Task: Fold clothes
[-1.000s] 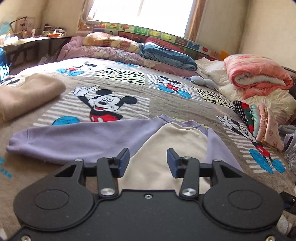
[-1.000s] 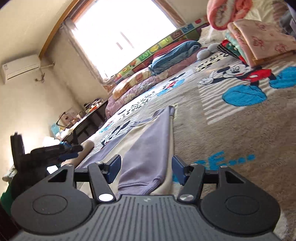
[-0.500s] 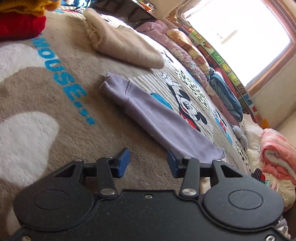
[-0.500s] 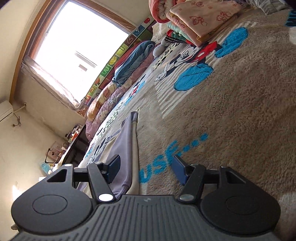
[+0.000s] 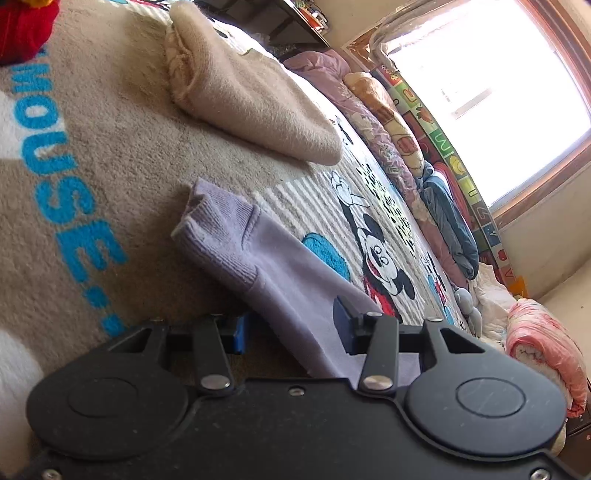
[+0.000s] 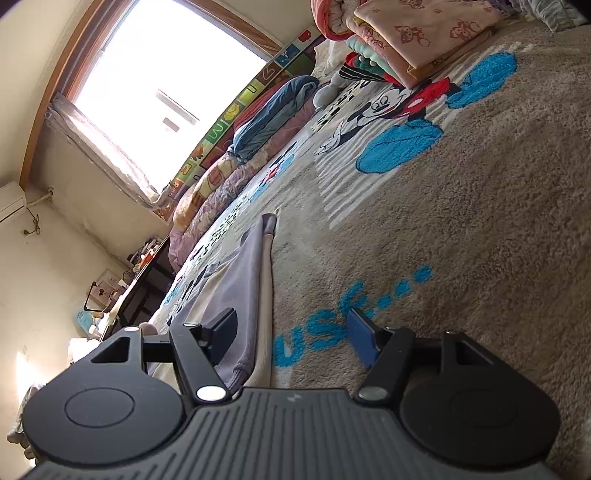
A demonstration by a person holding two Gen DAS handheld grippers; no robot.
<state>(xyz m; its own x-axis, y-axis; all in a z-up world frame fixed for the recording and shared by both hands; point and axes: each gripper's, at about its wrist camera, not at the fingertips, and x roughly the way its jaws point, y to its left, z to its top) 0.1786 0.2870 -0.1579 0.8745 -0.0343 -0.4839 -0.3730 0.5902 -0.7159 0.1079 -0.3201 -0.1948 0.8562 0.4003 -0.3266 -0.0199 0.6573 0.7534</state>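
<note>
A lilac and cream sweatshirt lies flat on the Mickey Mouse bedspread. In the left wrist view its lilac sleeve (image 5: 280,269) with ribbed cuff runs between the jaws of my left gripper (image 5: 288,328), which is open around the sleeve, low over the bed. In the right wrist view the sweatshirt's right side (image 6: 243,291), a lilac sleeve over a cream edge, lies by the left finger of my right gripper (image 6: 295,336), which is open and low over the bedspread (image 6: 461,240). Most of the garment's body is hidden.
A folded beige fleece (image 5: 251,99) lies beyond the cuff, and red clothing (image 5: 22,29) at the top left. Folded clothes (image 6: 413,33) are stacked at the far right. Rolled quilts (image 6: 273,114) line the wall under the window. A pink blanket (image 5: 546,347) sits far right.
Both grippers have tilted and dropped low to the bed. The left gripper moved from the sweatshirt's body to its left sleeve, which now lies between its jaws. The right gripper slid slightly right, jaws wider.
</note>
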